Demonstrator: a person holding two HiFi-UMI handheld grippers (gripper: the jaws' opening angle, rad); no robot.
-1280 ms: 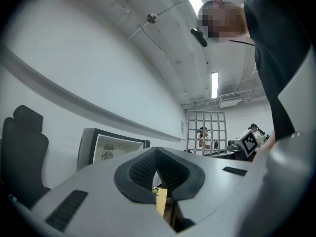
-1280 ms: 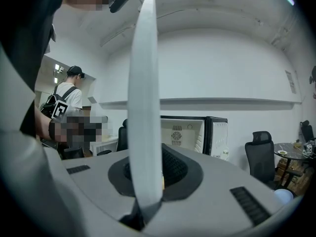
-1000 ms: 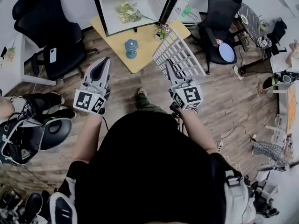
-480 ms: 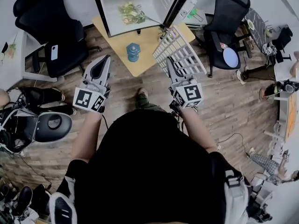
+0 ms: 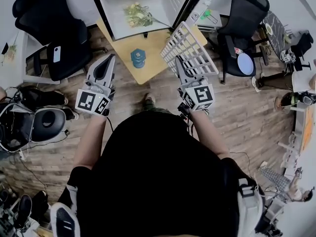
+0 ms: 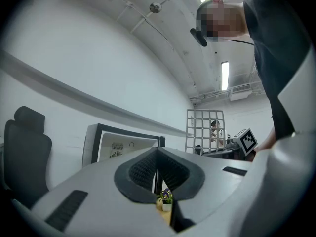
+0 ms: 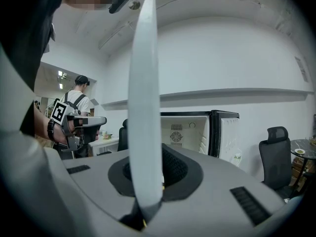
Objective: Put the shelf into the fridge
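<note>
"Two tools are in view; how do they stand?" asks the first.

"The left tool point(image 5: 109, 58), at middle left of the head view, has its jaws pressed together on nothing," says the second. "The right tool point(image 5: 177, 62) is clamped on the near edge of the white wire shelf point(image 5: 191, 47)."

"Where is the shelf?"

"Right of centre, tilted in the air over the right edge of the small wooden surface point(image 5: 148, 65). Its far corner is near the open fridge point(image 5: 165, 4) at top centre, outside it. A bouquet point(image 5: 136, 14) lies in the fridge, and a blue object point(image 5: 138, 58) stands on the surface."
</note>
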